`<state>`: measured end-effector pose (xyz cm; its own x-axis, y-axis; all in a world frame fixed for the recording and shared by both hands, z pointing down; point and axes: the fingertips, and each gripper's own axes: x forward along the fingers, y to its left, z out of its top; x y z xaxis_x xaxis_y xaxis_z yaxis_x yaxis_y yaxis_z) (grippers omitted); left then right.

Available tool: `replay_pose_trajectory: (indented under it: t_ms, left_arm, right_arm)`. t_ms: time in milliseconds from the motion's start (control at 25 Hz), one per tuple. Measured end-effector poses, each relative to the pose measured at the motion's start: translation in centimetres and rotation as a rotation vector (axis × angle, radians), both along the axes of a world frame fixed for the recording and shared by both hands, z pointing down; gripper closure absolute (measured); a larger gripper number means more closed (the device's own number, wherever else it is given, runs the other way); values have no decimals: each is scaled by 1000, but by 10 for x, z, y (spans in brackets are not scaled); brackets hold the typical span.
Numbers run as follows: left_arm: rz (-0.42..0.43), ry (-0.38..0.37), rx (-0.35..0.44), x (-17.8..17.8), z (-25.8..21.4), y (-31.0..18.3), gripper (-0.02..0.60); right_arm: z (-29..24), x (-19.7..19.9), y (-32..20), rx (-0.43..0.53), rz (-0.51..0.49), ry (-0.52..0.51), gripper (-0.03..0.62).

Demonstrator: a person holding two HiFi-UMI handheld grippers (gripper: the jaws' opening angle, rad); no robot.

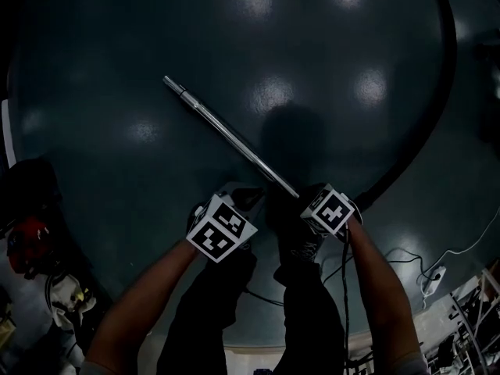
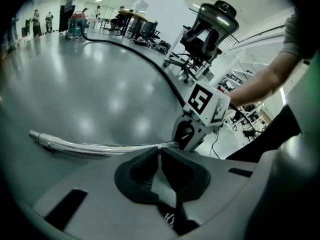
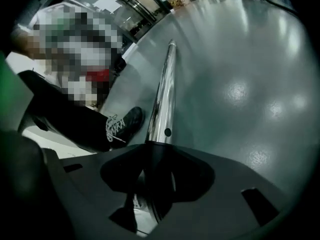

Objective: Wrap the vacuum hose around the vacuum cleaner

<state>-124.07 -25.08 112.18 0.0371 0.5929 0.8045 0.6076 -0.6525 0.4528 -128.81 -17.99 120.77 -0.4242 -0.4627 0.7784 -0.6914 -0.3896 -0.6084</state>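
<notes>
Two tools are hovering at lower centre: the right gripper (image 1: 301, 197) is clamping the metal wand (image 1: 226, 131) stretching toward upper left, the left gripper (image 1: 250, 197) is clenched empty, and the black hose (image 1: 434, 116) is curving down the right side.

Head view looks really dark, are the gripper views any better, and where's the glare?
Head view: underexposed, with soft blobs of glare on the floor. Left gripper view: much brighter, but the fisheye bends the metal tube into a curve. Right gripper view: dimmer, with glare streaking along the tube.
</notes>
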Motion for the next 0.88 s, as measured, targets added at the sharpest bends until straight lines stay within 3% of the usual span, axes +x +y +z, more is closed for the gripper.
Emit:
replay_pose_trajectory:
  t_ms: [200, 440, 640, 880]
  left_arm:
    - [53, 33, 1, 7, -33, 15, 559]
    - [38, 51, 24, 9, -74, 28, 557]
    - [73, 128, 48, 16, -149, 29, 557]
    - [29, 214, 38, 42, -265, 41, 557]
  right_arm:
    - [-59, 5, 12, 16, -8, -114, 434]
    - [-131, 13, 36, 20, -17, -126, 434]
    - [-219, 13, 49, 67, 2, -112, 434]
    - [-352, 23, 64, 151, 33, -111, 434]
